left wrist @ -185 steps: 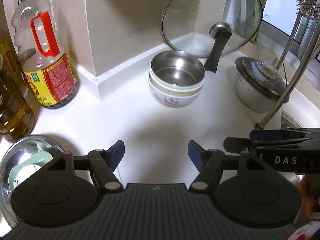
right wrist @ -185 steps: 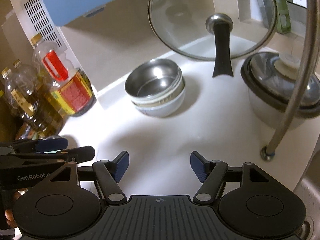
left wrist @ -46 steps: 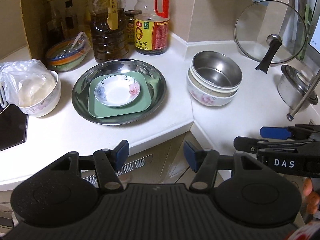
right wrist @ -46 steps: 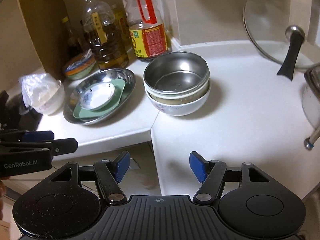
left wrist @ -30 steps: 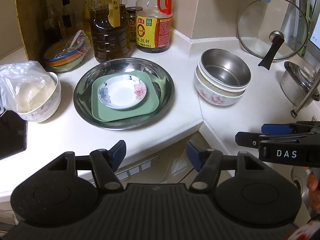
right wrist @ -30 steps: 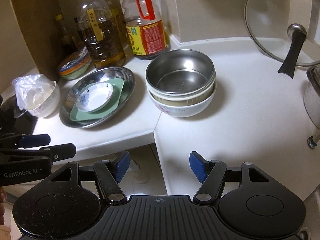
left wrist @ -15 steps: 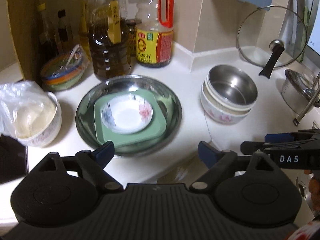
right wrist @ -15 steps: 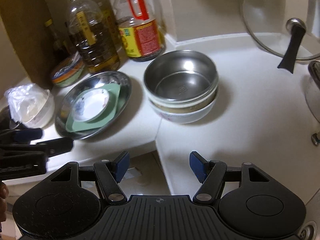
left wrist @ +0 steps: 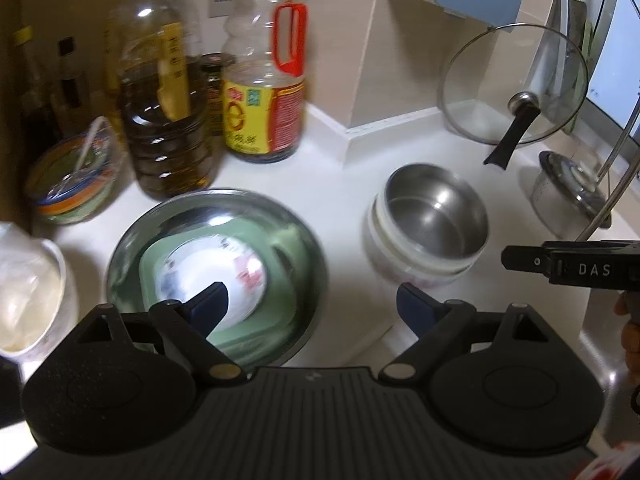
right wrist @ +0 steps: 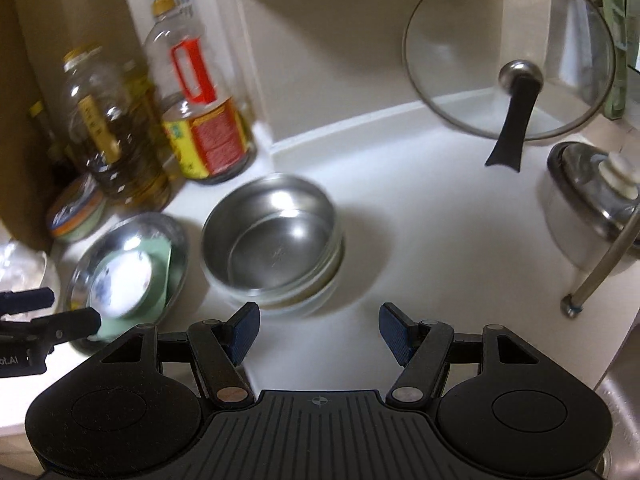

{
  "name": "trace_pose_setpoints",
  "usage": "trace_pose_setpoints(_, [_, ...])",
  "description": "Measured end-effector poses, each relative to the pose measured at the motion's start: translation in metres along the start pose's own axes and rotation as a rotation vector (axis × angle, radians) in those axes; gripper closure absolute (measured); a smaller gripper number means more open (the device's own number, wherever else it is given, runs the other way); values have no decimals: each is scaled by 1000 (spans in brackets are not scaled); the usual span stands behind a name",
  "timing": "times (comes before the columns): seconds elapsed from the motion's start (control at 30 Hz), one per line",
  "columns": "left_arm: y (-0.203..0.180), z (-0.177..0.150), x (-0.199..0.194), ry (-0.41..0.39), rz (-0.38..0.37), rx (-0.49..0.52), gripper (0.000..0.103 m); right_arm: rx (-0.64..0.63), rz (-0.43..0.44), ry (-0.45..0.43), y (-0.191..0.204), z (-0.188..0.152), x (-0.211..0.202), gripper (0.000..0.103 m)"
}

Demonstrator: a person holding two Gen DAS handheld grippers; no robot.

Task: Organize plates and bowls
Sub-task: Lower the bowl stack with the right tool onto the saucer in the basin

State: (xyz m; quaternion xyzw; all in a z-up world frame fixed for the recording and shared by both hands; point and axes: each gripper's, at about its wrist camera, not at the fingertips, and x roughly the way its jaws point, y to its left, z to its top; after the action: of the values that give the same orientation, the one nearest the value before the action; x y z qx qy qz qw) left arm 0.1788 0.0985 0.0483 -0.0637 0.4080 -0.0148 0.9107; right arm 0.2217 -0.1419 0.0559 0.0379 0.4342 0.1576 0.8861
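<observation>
A small white saucer lies on a green square plate, which lies in a round steel dish near the tabletop's front edge, where that edge bends at a corner; just right of the dish, apart from it, a steel bowl sits nested on top of a stack of pale bowls; the left gripper hangs above the dish's near rim, its jaws having just been opening and now spread wide with nothing between them; the right gripper hangs before the bowl stack, its jaws moderately apart and empty; behind, two oil bottles stand at the wall; a glass lid leans in the back right corner; a lidded steel pot stands near the right edge.
</observation>
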Motion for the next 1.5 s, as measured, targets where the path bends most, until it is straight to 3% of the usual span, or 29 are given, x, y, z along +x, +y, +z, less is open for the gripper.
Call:
trace_pose_setpoints(0.2, [-20,32,30,42,-48,-31,16,-49,-1,23,-9,34,17,37])
trace_pose_setpoints(0.4, [-41,56,63,111,-59,-30,18,-52,44,121,-17,61,52,37])
trace_pose_setpoints(0.6, [-44,65,99,220,-61,-82,39,-80,31,222,-19,73,80,38])
trace_pose_setpoints(0.73, [-45,66,112,258,-42,-85,49,-75,38,321,-20,77,99,59])
trace_pose_setpoints(0.77, [-44,66,115,268,-46,-91,57,-72,48,355,-21,77,105,63])
trace_pose_setpoints(0.93, [-46,65,126,310,-44,-97,64,-57,71,431,-21,78,121,75])
trace_pose_setpoints(1.07, [-49,65,132,336,-55,-105,68,-48,66,452,-21,83,123,77])
trace_pose_setpoints(1.17, [-51,64,135,347,-60,-107,79,-47,65,468,-23,85,123,79])
trace_pose_setpoints(1.5, [-54,64,135,355,-53,-80,80,-84,57,488,-17,86,127,81])
